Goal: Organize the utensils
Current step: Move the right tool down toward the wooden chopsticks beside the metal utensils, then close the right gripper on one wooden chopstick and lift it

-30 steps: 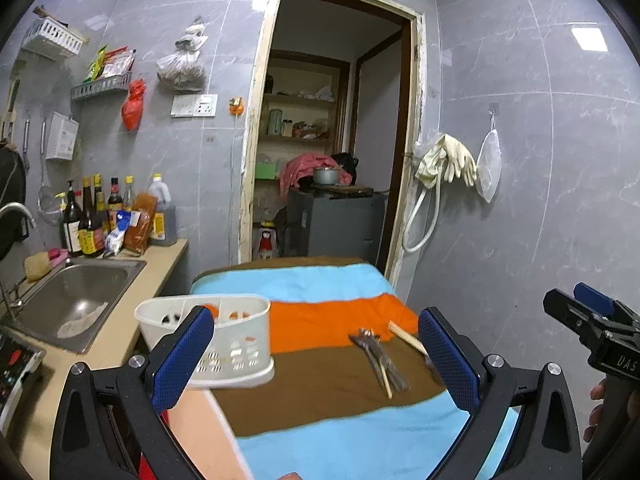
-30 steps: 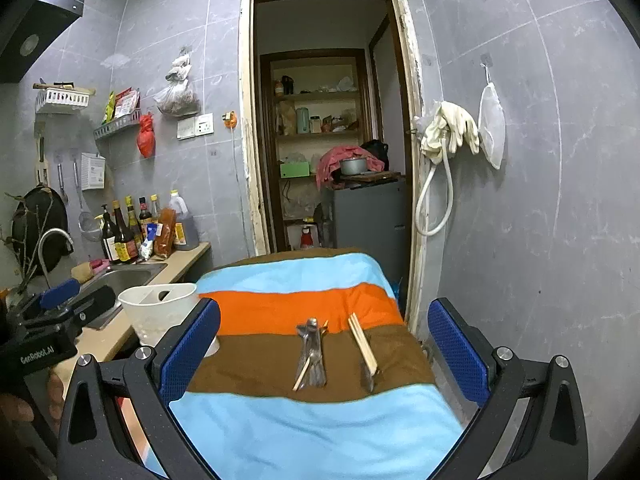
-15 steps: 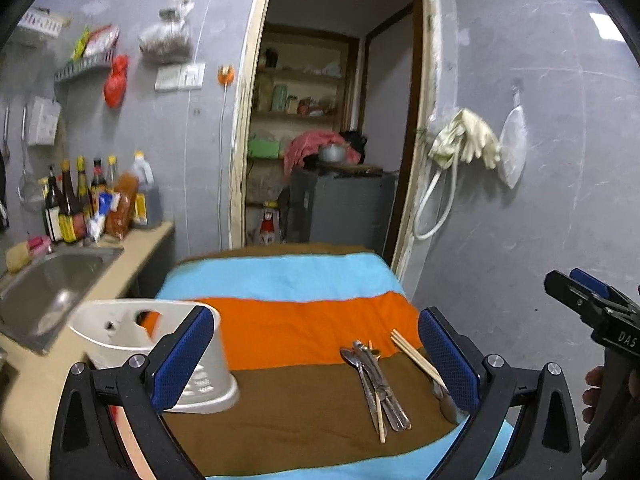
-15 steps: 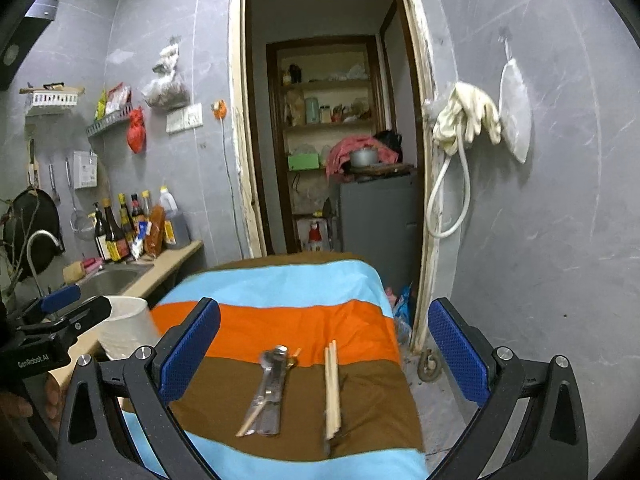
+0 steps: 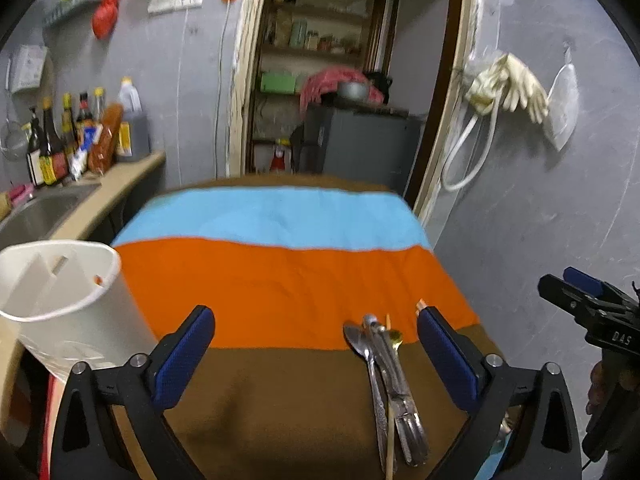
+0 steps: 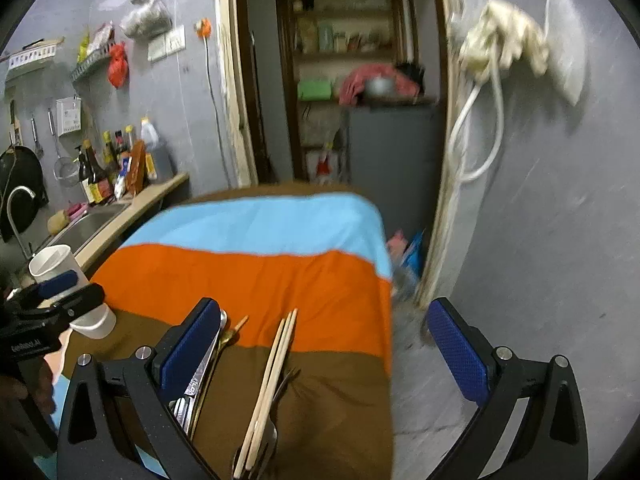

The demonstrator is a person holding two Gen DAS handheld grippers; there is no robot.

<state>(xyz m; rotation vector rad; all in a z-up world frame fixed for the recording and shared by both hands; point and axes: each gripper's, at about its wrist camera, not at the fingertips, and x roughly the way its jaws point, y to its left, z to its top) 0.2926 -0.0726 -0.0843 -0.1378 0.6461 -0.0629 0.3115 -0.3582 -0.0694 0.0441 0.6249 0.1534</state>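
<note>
A bundle of metal spoons and knives (image 5: 384,368) lies on the brown stripe of a striped cloth (image 5: 280,280), between the fingers of my open, empty left gripper (image 5: 316,356). A white utensil holder (image 5: 60,300) stands at the cloth's left edge. In the right wrist view, wooden chopsticks (image 6: 272,376) lie on a fork (image 6: 280,392), between the fingers of my open, empty right gripper (image 6: 332,352). The metal bundle (image 6: 204,372) sits by its left finger. The holder (image 6: 60,280) shows far left, partly behind the other gripper.
A counter with a steel sink (image 5: 36,212) and several sauce bottles (image 5: 80,136) runs along the left. A doorway (image 5: 340,80) opens behind the table onto shelves and a grey cabinet. The tiled wall with hanging gloves (image 5: 508,84) is close on the right.
Both grippers have moved forward and lower over the cloth, and to the right. The utensils now sit closer, between the fingers. Both stay open.
</note>
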